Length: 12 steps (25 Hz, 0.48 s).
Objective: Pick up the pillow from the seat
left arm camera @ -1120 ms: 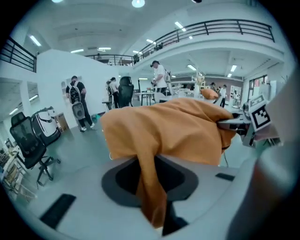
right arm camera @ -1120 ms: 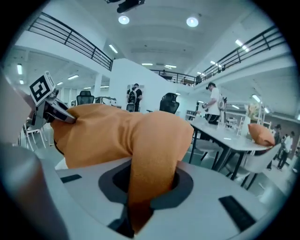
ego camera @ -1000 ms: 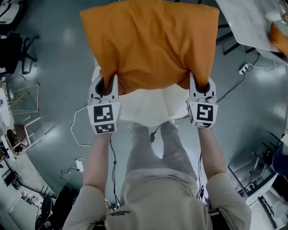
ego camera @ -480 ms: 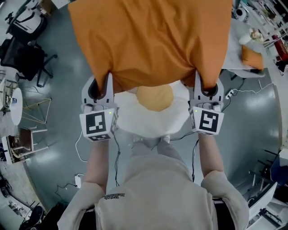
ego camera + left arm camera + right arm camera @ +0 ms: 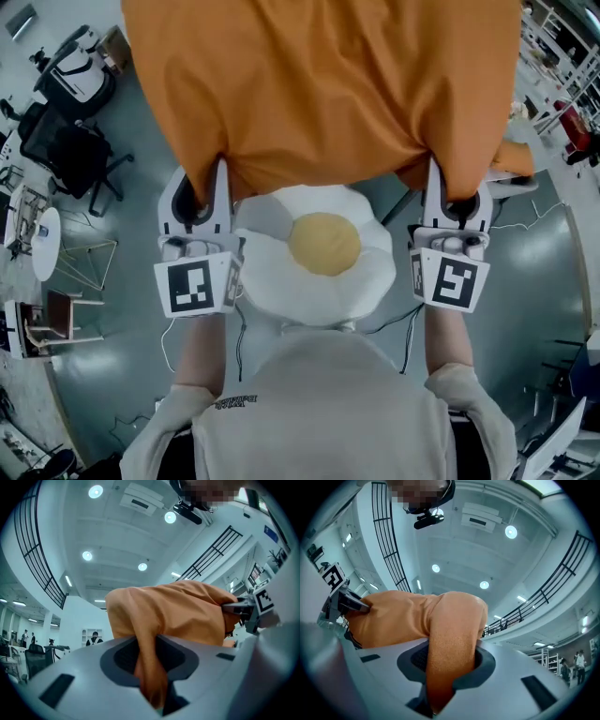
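The orange pillow (image 5: 319, 94) hung clear above the white seat (image 5: 281, 281), held aloft by its two lower corners. The left tongs (image 5: 201, 183) and right tongs (image 5: 457, 187) each clenched a fold of cloth. The pick-up looked all but done. The pillow appeared soft, its cover bunched at both grips.

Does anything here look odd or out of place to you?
Nothing is damaged or spilled. The orange pillow hangs in the air above the seat, its near corners bunched. The seat looks like a fried egg, white with a yellow centre; apparently its design.
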Available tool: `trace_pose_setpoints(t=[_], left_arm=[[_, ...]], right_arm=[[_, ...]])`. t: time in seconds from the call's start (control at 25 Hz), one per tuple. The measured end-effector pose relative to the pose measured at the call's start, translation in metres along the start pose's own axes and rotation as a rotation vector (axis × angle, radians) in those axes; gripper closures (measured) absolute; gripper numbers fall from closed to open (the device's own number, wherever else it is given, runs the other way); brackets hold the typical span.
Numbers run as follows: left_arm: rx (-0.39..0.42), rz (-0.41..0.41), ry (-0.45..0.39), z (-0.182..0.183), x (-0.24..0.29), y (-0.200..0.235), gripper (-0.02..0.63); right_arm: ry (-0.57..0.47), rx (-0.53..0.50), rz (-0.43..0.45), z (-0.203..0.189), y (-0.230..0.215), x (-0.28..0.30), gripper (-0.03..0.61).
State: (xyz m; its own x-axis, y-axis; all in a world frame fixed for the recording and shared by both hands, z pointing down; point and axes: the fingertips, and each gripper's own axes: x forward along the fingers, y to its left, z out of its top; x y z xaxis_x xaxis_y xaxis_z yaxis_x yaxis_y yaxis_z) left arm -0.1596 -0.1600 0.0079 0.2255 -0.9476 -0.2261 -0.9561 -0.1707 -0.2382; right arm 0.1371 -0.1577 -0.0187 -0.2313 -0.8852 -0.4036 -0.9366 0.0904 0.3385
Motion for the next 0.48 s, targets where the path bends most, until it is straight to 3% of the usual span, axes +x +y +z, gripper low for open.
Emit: trace_pose_setpoints(t=[0.2,0.48], left_arm=[[0.002,0.011,-0.038,0.025,-0.001,0.002,0.515],[-0.004,0.011,-0.031,0.025,-0.014,-0.02,0.512]], right_arm=[[-0.051,-0.012,-0.011,0.023,-0.011,0.0,0.471],[-0.058,-0.013,-0.012,0.019,-0.025,-0.02,0.468]])
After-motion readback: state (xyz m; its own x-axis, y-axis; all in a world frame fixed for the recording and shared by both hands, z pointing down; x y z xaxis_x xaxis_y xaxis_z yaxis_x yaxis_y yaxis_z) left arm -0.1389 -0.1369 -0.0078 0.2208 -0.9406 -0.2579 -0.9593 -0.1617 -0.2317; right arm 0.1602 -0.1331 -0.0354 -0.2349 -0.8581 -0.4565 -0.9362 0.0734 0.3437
